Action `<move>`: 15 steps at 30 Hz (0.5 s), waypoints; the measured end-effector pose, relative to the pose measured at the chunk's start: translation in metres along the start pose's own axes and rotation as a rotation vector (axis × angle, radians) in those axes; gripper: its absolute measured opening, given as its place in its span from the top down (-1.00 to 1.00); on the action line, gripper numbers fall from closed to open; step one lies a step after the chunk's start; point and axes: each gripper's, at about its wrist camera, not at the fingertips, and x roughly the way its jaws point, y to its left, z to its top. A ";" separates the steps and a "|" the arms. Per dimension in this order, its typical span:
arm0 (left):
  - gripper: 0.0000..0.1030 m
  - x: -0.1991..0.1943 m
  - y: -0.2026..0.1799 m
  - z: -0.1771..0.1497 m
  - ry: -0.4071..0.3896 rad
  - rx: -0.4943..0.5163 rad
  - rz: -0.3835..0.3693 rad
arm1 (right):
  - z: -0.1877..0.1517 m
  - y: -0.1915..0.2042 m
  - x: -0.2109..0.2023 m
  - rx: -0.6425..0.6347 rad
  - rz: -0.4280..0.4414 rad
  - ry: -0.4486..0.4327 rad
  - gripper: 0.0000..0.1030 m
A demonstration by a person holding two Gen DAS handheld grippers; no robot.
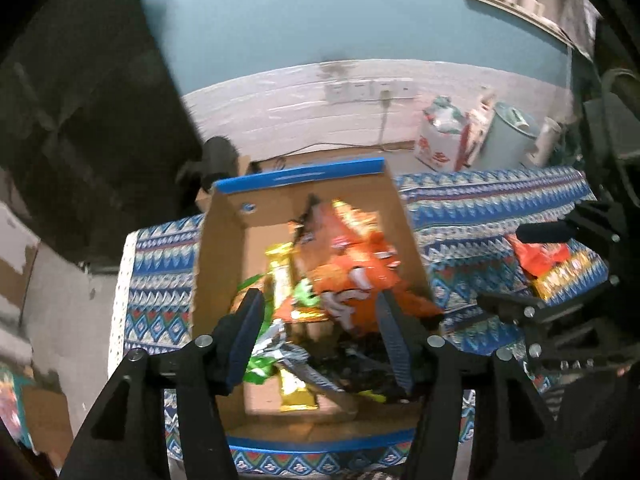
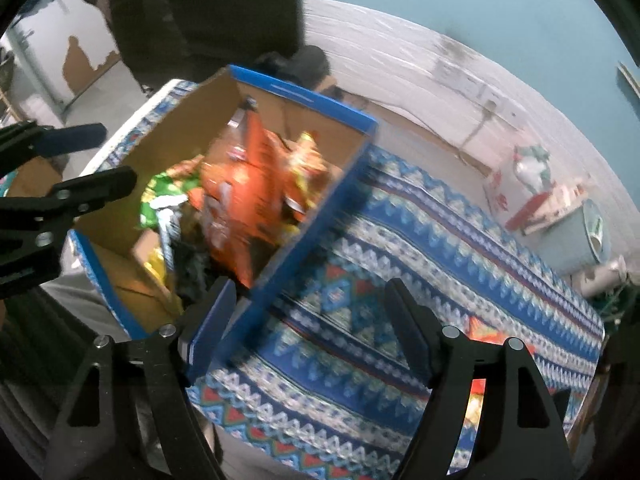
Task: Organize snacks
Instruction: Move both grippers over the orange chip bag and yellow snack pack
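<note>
While the left gripper [image 1: 320,340] hangs with fingers apart and empty over the blue-edged cardboard box [image 1: 224,240] of snacks, the right gripper [image 2: 316,332] gapes empty over the patterned blue tablecloth [image 2: 440,248]. Remaining orange and yellow foil packets [image 1: 548,264] lie on the cloth right of the box; likely light, crinkly, slippery, crushable. Best pinched by a flat sealed edge.

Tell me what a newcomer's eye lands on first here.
First, the open cardboard box with blue rims in the middle of the blue patterned tablecloth, heaped with wrappers; a big crumpled orange snack bag lies on top. Next, the left tool over the box, jaws apart, and loose orange and yellow packets on the cloth to the right.
</note>
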 end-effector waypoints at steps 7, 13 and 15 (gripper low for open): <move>-0.17 0.005 -0.045 0.007 0.022 0.086 -0.043 | -0.029 -0.044 -0.008 0.078 -0.031 0.006 -0.48; -0.17 0.014 -0.086 0.006 0.059 0.152 -0.070 | -0.046 -0.072 -0.015 0.123 -0.044 0.000 -0.48; -0.19 0.018 -0.099 0.006 0.073 0.179 -0.072 | -0.052 -0.083 -0.016 0.137 -0.052 0.001 -0.48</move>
